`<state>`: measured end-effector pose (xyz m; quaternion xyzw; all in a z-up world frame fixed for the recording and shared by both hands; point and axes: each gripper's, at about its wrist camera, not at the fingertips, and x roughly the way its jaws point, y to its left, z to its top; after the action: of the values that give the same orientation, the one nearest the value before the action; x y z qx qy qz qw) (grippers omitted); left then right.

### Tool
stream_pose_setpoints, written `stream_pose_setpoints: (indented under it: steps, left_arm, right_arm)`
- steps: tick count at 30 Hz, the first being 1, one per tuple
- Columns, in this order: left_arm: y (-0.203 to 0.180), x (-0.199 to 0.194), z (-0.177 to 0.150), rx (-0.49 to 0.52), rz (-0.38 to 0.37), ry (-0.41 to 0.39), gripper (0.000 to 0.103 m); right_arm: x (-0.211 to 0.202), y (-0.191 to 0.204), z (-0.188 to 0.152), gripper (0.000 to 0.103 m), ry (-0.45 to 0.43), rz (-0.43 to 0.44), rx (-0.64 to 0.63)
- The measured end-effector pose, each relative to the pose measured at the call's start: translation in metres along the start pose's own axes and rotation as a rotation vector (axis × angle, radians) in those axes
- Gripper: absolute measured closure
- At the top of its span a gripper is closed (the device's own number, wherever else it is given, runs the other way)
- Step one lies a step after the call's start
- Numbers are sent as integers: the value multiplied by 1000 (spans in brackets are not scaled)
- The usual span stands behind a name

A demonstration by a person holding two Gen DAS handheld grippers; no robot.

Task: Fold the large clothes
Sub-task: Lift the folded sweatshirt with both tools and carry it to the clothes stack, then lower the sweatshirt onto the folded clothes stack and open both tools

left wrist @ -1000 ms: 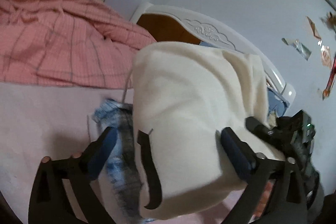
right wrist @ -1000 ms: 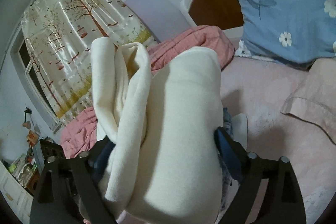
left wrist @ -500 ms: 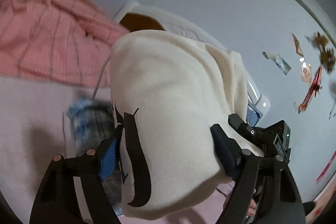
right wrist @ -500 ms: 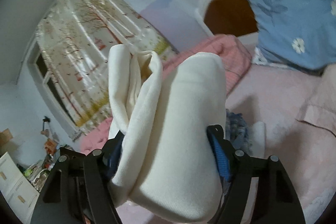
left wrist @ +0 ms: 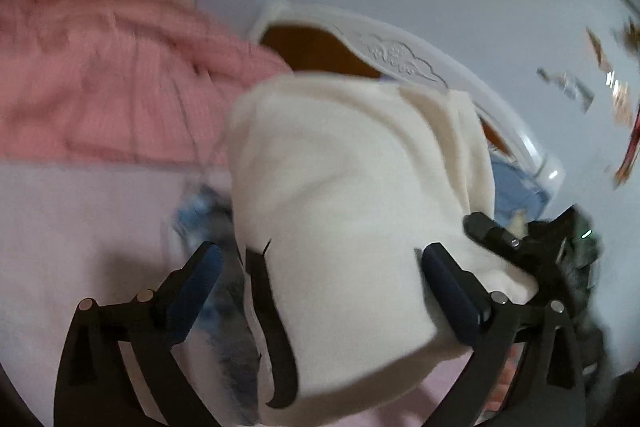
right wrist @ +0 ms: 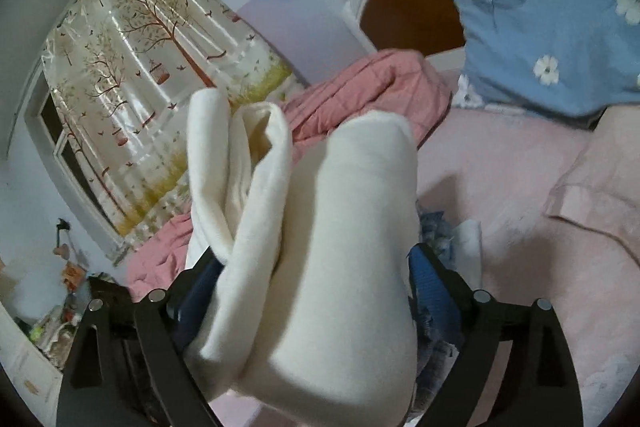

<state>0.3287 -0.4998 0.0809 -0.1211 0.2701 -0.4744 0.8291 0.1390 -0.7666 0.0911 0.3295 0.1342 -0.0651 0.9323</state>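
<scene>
Right tool (right wrist: pixel 316 291) clamps the folded cream garment (right wrist: pixel 320 259) between both fingers. Left tool (left wrist: pixel 320 291) looks partly open, only its right finger on the bundle. Carry step; next, lower onto pink bed (right wrist: pixel 520 187) beside blue clothing (left wrist: pixel 200 211).

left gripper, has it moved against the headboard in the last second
Yes. In the left wrist view the white headboard swung left, then came back right, so the left gripper turned and returned.
</scene>
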Motion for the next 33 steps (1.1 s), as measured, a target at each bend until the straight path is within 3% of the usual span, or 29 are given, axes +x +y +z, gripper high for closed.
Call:
stream_pose_setpoints:
  steps: [3, 9, 13, 16, 21, 24, 28, 33]
  left_arm:
    - [-21, -11, 1, 131, 56, -53, 4]
    - [-32, -32, 3, 178, 53, -140, 1]
    - [-45, -49, 6, 251, 80, -200, 1]
    - [-47, -49, 10, 259, 85, -200, 0]
    - [-35, -36, 12, 203, 74, -152, 1]
    - [-23, -38, 13, 161, 122, -170, 0]
    - [-4, -50, 23, 89, 82, -178, 1]
    - [4, -67, 29, 75, 85, -224, 0]
  right_arm:
    - [-6, 8, 2, 6, -18, -91, -19]
    - [-40, 36, -2, 1, -170, -213, -145]
    - [-61, 55, -5, 1, -241, -222, -233]
    - [-67, 65, -9, 0, -261, -228, -264]
    - [-59, 69, -12, 0, -210, -230, -270]
    - [-44, 64, -13, 0, -151, -231, -258]
    - [-18, 50, -17, 1, -30, -261, -251]
    - [-13, 41, -20, 1, 11, -233, -228]
